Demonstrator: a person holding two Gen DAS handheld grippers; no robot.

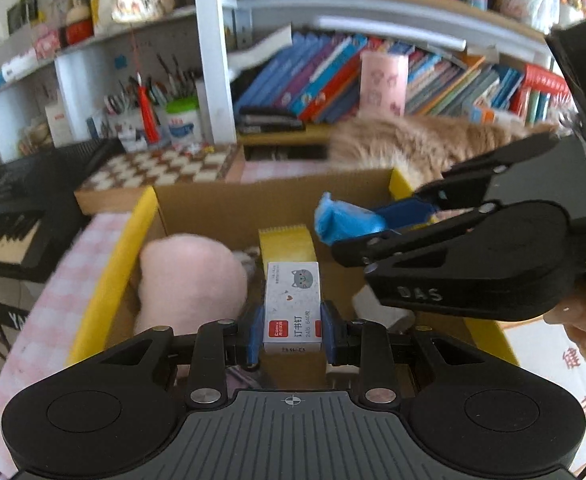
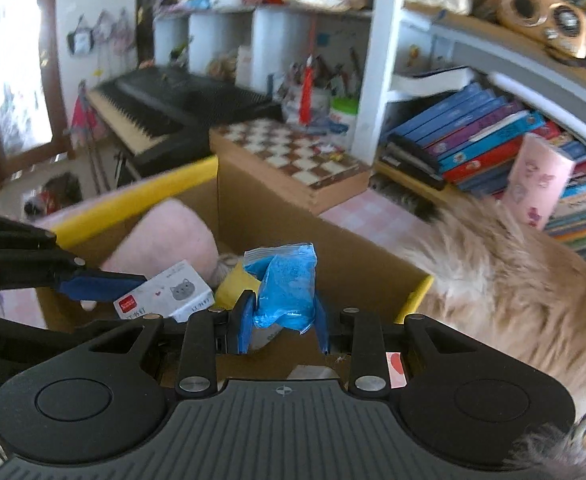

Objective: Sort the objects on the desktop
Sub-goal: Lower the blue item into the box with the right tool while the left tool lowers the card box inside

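Tools [image 1: 292, 314] [image 2: 281, 320] over cardboard box [image 1: 221, 204]; bookshelves [image 1: 373, 80] behind.

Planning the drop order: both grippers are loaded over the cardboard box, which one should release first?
Left, probably. The left gripper holds the staple box low inside the cardboard box, above the open floor. The right gripper's blue packet hangs near the far corner, beside the cat.

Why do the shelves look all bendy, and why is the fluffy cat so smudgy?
Left wrist view: the fisheye lens curves the bookshelf, and the cat smears with motion blur, while the staple box in the left tool stays sharp. Right wrist view: the window glares white; the blue packet is sharp.
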